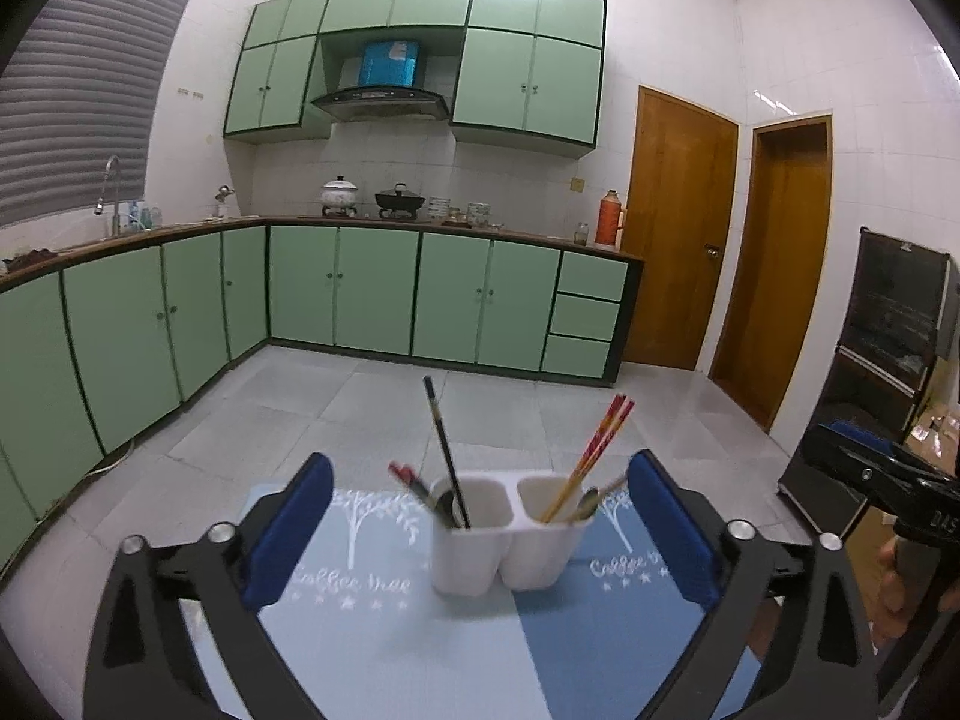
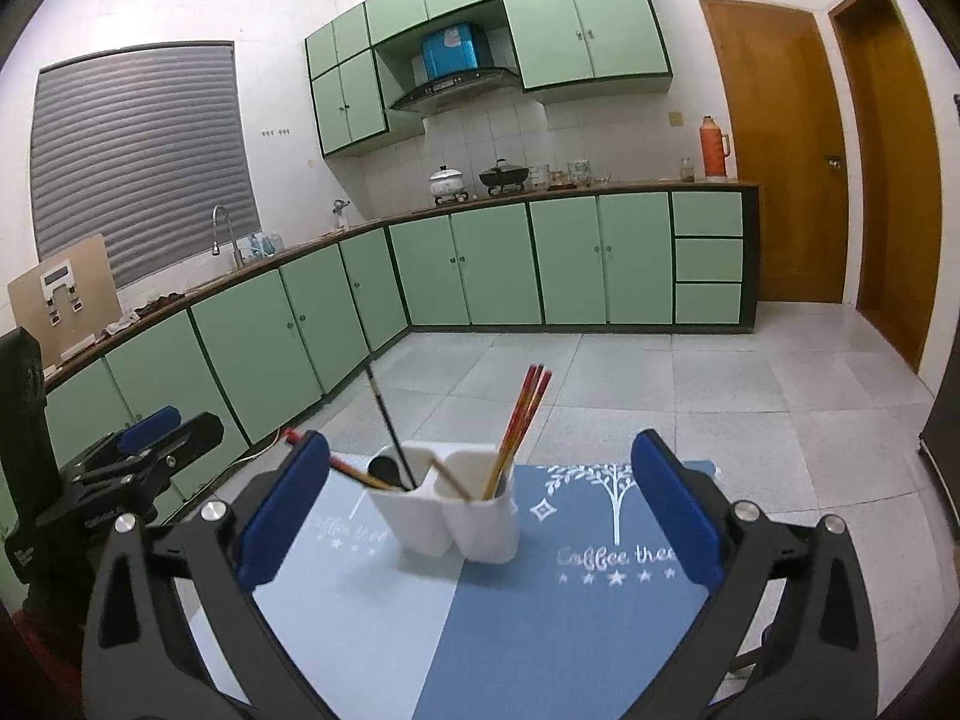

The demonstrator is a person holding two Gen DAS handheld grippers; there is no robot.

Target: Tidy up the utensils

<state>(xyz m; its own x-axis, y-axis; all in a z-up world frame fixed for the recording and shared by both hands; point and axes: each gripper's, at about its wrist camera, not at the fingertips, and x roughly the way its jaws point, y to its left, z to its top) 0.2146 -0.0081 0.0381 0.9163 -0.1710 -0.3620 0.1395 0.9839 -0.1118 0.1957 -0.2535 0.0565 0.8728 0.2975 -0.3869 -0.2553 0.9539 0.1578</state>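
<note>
Two blue-padded grippers, the left gripper (image 1: 480,531) and the right gripper (image 2: 477,510), both gape wide and grip nothing. One white two-compartment holder (image 1: 510,546) stands on the blue placemat (image 1: 384,636), ahead of and between each gripper's fingers, untouched. It holds one dark chopstick (image 1: 444,450), red-tipped chopsticks (image 1: 600,450) and spoons. Behind the holder run green cabinets (image 1: 372,294) and two wooden doors.

Even, cool indoor light, no hard shadows. Glare streaks the right wall (image 1: 774,102) and glossy floor (image 2: 840,324). Fisheye bends the cabinets (image 1: 528,78) hard; black vignette corners; slight softness throughout.
</note>
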